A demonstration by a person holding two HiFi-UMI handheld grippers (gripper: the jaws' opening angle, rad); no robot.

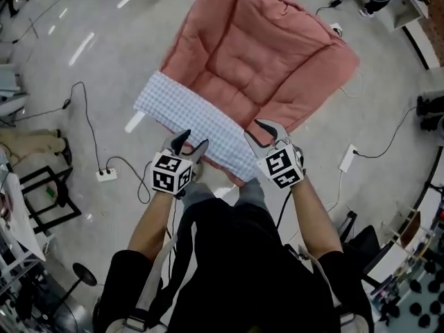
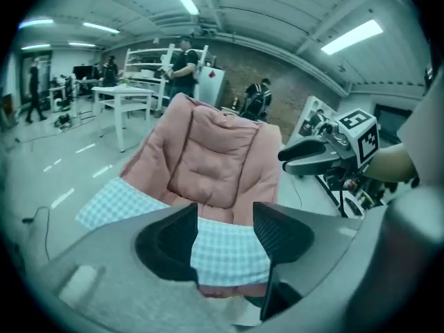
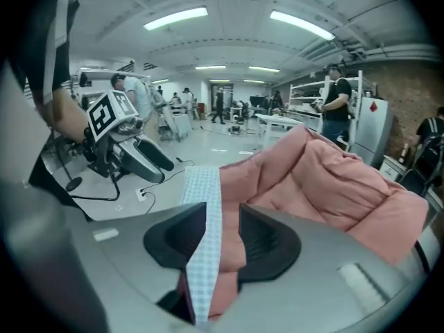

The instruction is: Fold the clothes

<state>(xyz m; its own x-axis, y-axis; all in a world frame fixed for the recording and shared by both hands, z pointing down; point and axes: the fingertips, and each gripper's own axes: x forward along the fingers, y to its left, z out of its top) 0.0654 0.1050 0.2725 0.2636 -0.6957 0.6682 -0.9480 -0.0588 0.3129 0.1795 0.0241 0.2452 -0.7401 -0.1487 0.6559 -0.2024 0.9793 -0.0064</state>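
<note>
The pink quilt [image 1: 257, 54] is soft, matt cloth, puffy and stitched into padded panels. Its checked lining [image 1: 191, 116], turned up along the quilt's near edge, is a thinner, flat woven cloth. Around the quilt the grey floor [image 1: 90, 68] is smooth and glossy with bright reflections. The left claw [image 2: 225, 220] and right claw [image 3: 223, 217] have matt grey plastic shells and black ribbed pads [image 2: 277, 231].
</note>
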